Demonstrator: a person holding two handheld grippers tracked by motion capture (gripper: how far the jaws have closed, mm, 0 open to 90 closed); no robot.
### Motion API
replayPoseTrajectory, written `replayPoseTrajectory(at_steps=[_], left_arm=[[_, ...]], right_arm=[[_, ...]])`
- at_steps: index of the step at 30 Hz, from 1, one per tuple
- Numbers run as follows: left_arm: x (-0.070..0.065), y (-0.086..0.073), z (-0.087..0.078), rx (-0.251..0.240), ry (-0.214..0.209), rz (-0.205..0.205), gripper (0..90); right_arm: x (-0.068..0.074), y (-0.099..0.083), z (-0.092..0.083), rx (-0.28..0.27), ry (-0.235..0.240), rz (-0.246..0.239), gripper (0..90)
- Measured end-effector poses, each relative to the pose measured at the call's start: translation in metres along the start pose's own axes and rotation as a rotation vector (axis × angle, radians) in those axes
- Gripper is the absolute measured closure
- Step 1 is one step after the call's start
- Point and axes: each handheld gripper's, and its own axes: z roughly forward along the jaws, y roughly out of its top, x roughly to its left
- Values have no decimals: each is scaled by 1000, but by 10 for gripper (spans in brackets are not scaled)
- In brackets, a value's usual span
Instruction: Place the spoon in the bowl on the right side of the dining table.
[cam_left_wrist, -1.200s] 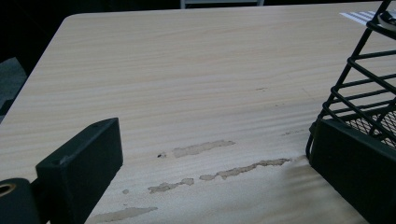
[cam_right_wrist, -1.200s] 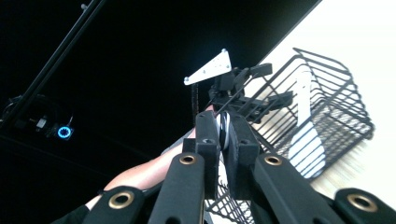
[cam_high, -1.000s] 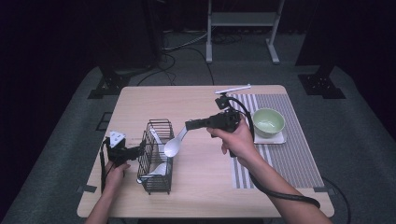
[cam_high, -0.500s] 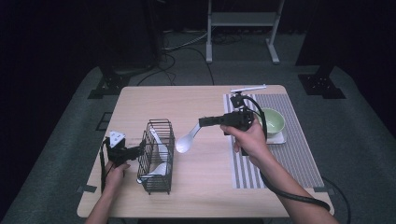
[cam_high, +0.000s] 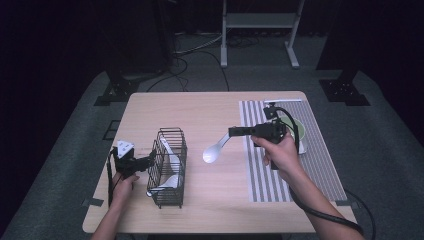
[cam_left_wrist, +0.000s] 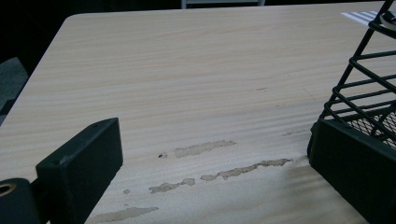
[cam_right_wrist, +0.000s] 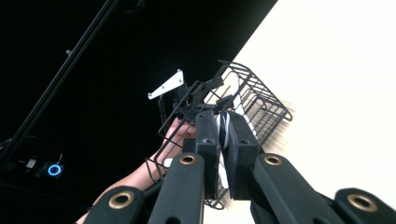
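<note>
The wooden table (cam_high: 210, 115) carries one striped mat (cam_high: 320, 165) under the right gripper (cam_high: 235, 132), and one wire basket (cam_high: 169, 167) against the left gripper (cam_high: 150, 162). The right gripper's jaws are clamped on one white spoon (cam_high: 216, 151), held above the table between basket and mat. The left gripper view alone shows its jaws spread wide, one pad (cam_left_wrist: 355, 168) touching the basket.
</note>
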Motion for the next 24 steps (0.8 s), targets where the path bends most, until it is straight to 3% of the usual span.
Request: replayPoseTrajectory(at_steps=[24], left_arm=[[0,0,0,-3,2,1,16]], right_arm=[[-39,-19,-28,-75,-52,78,851]])
